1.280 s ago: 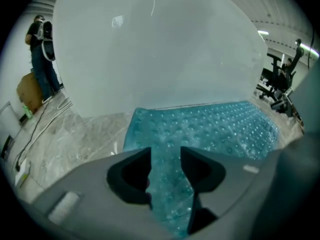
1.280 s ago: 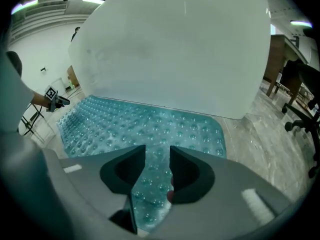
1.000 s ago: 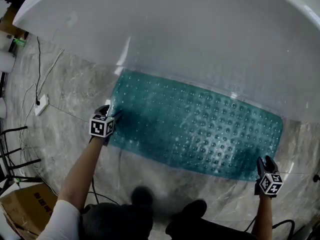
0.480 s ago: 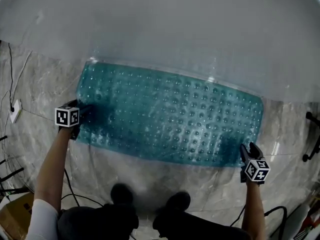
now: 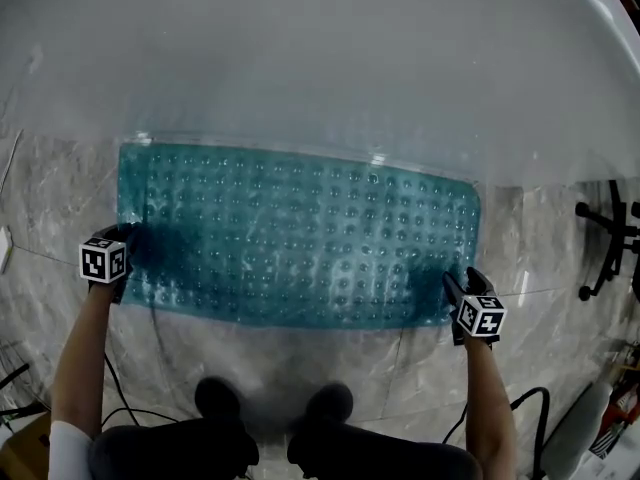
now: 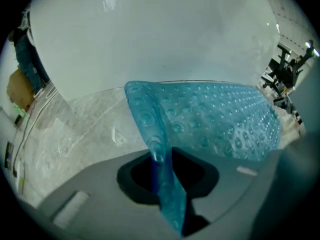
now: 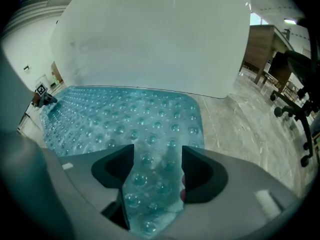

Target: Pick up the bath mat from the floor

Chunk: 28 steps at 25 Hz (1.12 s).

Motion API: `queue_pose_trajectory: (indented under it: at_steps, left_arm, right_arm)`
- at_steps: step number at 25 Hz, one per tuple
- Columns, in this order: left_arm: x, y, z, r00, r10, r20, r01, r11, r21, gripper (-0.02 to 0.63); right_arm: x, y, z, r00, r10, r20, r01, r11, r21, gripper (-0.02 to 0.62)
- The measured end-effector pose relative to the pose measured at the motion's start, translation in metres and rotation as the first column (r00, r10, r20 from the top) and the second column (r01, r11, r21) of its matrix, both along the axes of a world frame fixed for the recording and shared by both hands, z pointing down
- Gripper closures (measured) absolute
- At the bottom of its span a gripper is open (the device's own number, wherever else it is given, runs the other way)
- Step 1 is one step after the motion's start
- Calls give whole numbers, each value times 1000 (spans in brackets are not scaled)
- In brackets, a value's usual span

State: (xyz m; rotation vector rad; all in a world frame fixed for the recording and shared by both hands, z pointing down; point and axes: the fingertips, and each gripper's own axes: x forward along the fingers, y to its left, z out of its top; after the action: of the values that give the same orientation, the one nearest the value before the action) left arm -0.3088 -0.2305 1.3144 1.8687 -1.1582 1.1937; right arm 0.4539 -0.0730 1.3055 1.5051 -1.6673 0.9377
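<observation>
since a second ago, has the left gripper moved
No. The left gripper, jaws closing on the bath mat, sits on the same floor seam as before; camera shifted.

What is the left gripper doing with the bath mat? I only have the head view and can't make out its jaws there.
Observer: The left gripper is closing its jaws on the bath mat, whose edge stands folded upright between them.
Operator: And the right one?
Observer: The right gripper is opening its jaws, with the mat's end lying broad between them.
</observation>
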Motion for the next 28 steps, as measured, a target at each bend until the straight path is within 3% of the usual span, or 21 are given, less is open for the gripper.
queue_pose_trajectory:
  at_steps: [3,11,17,22,23,24,28]
  left_arm:
    - [10,3,-2,998,47,35,-48,999,21,579]
    - [15,5,-11,995,82,53,-84,995,48,588]
    - [18,7,-15,996,85,23,-86,996,39,586]
    - [23,8,-19,995,87,-39,-86,996,28,584]
    - [24,9,-19,995,85,-48,-84,996,22,584]
    - [24,9,-19,995,84,-55,-83,996,19,584]
    - [25,9,-19,995,76,-68,-75,997,16,586]
  right_arm:
    - [13,-10,7,1000,-8,-30,8,1000,-20,264]
    - [39,-37,28,998,67,17,-66,994,-89,119]
    - [42,-37,44,991,108,74,-97,985,-144,95]
    - [38,-39,39,991,90,98,-76,988,-136,120]
    - [38,-37,40,992,81,93,-67,988,-142,145]
    - [37,-35,41,994,70,86,-57,987,-148,254]
    - [26,-36,40,996,31,87,-18,988,-152,351]
